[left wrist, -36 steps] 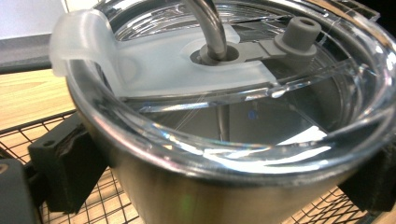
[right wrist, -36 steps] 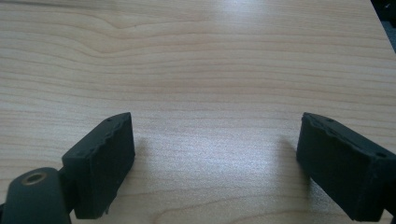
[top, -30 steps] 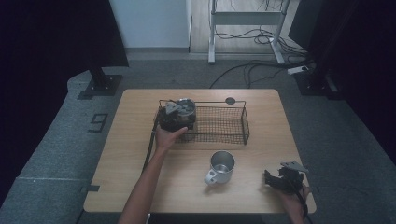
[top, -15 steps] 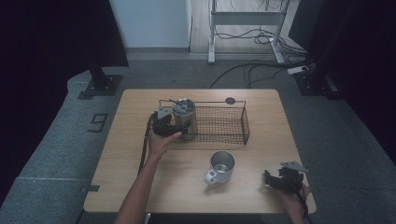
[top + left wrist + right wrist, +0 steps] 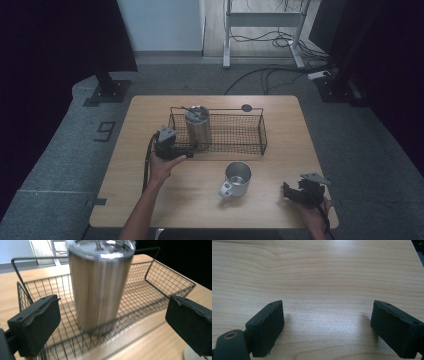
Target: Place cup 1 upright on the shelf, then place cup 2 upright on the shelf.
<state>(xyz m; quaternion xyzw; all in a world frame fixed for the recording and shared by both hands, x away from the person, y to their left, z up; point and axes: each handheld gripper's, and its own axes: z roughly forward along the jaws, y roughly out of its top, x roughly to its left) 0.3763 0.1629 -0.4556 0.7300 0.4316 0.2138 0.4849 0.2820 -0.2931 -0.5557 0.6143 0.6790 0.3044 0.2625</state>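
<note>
Released, tumbler [image 5: 198, 131] stands upright in basket [image 5: 235, 134].

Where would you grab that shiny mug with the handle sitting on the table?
Probably across the mug's round body, from above or from the right tool's side. It stands upright and alone on the table, mouth open upward, and its small handle points toward the person's edge, leaving the rest of the wall free. The handle looks too small for a sure grip.
</note>
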